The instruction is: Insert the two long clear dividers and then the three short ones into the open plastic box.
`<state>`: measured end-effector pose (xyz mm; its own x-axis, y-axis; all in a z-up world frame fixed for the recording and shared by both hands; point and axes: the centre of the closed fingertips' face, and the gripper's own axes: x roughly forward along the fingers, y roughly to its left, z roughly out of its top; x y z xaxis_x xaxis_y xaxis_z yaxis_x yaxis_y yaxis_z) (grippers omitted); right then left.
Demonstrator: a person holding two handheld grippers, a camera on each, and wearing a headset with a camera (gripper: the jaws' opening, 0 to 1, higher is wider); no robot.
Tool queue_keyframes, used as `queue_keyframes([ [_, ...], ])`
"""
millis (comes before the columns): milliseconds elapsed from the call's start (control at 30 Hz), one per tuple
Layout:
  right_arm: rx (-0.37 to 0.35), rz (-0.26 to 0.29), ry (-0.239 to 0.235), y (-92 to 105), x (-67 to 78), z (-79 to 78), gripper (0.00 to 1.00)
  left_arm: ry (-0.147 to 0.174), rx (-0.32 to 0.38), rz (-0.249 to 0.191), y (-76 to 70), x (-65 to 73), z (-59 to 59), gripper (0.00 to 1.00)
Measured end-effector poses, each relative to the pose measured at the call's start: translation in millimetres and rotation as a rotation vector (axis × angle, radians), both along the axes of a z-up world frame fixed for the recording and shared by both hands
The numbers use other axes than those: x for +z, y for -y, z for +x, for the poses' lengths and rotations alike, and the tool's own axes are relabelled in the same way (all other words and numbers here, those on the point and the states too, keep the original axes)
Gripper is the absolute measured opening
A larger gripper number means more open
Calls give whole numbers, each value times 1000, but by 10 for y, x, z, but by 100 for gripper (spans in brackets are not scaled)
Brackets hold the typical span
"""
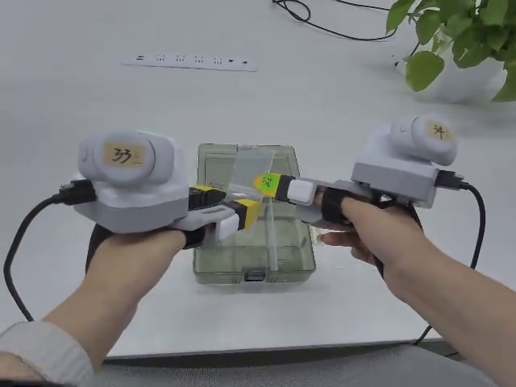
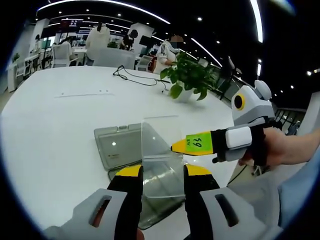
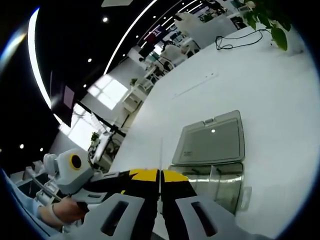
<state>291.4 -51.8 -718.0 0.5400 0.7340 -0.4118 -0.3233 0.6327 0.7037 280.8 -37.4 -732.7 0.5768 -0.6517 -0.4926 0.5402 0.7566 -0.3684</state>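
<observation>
The open plastic box (image 1: 211, 260) sits on the white table, lid (image 1: 218, 161) laid back behind it. One clear divider (image 1: 272, 234) stands lengthwise inside. Over the box a clear divider (image 1: 256, 171) is held by both grippers. My left gripper (image 1: 227, 203) has its yellow jaws against the sheet's two side edges (image 2: 161, 175). My right gripper (image 1: 266, 184) comes in from the right and pinches the sheet's edge. In the right gripper view the jaws (image 3: 160, 175) are shut on the sheet, seen edge-on, with the box (image 3: 220, 187) below.
A white power strip (image 1: 189, 60) lies at the far side of the table. A potted plant (image 1: 459, 40) and a black cable (image 1: 322, 20) are at the back right. The table's front edge (image 1: 282, 348) runs close to the box.
</observation>
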Motion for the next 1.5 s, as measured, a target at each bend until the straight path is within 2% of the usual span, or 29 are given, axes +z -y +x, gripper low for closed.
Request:
queue_keyframes([
  [233, 15, -19, 1, 28, 45, 11, 2, 19, 2, -17, 11, 57, -13, 31],
  [367, 16, -41, -5, -6, 70, -26, 2, 33, -33, -9, 8, 53, -39, 31],
  [467, 7, -61, -5, 8, 66, -8, 2, 54, -82, 14, -12, 43, -57, 32],
  [567, -13, -69, -29, 28, 75, 16, 2, 62, -114, 30, -62, 4, -81, 38],
  [600, -13, -89, -41, 39, 67, 14, 2, 75, -139, 49, -97, -9, -97, 40],
  [633, -12, -95, -45, 44, 64, 15, 2, 103, -161, 70, -127, -15, -95, 45],
  [700, -30, -130, -103, 108, 10, 24, 2, 120, -212, 126, -197, -82, -132, 57],
  [733, -16, -146, -133, 149, -30, 59, 2, 136, -237, 141, -212, -97, -145, 62],
  [767, -3, -154, -151, 154, -34, 66, 2, 150, -255, 149, -229, -109, -150, 64],
  [800, -1, -187, -163, 181, -31, 72, 2, 165, -272, 158, -244, -116, -158, 68],
  [833, 26, -201, -202, 174, -48, 35, 2, 171, -292, 175, -278, -140, -175, 74],
  [900, 41, -222, -221, 170, -46, 81, 2, 170, -309, 189, -323, -168, -197, 84],
  [933, 60, -232, -259, 172, -63, 69, 2, 181, -314, 190, -341, -162, -199, 86],
  [967, 47, -227, -242, 162, -46, 126, 2, 190, -324, 189, -363, -154, -210, 89],
  [1033, 67, -245, -273, 143, -66, 121, 2, 197, -337, 190, -391, -151, -222, 95],
  [1067, 70, -255, -265, 141, -73, 146, 2, 205, -343, 195, -403, -155, -221, 97],
  [1100, 92, -278, -286, 140, -106, 116, 2, 216, -349, 196, -419, -158, -223, 100],
  [1167, 91, -279, -302, 112, -127, 113, 2, 211, -367, 200, -450, -177, -241, 100],
  [1200, 106, -285, -328, 94, -136, 49, 2, 212, -374, 196, -472, -184, -247, 100],
  [1233, 102, -289, -340, 96, -163, 64, 2, 213, -384, 210, -494, -199, -256, 100],
  [1300, 125, -312, -393, 121, -224, 29, 2, 219, -407, 245, -552, -235, -277, 100],
  [1367, 136, -331, -409, 116, -244, 19, 2, 216, -413, 257, -596, -256, -290, 100],
  [1433, 133, -325, -427, 103, -238, 37, 2, 209, -408, 260, -639, -277, -290, 100],
  [1467, 143, -328, -456, 94, -231, 11, 2, 204, -404, 263, -656, -291, -289, 100],
  [1500, 137, -334, -455, 96, -235, 35, 2, 204, -401, 264, -670, -298, -291, 100],
])
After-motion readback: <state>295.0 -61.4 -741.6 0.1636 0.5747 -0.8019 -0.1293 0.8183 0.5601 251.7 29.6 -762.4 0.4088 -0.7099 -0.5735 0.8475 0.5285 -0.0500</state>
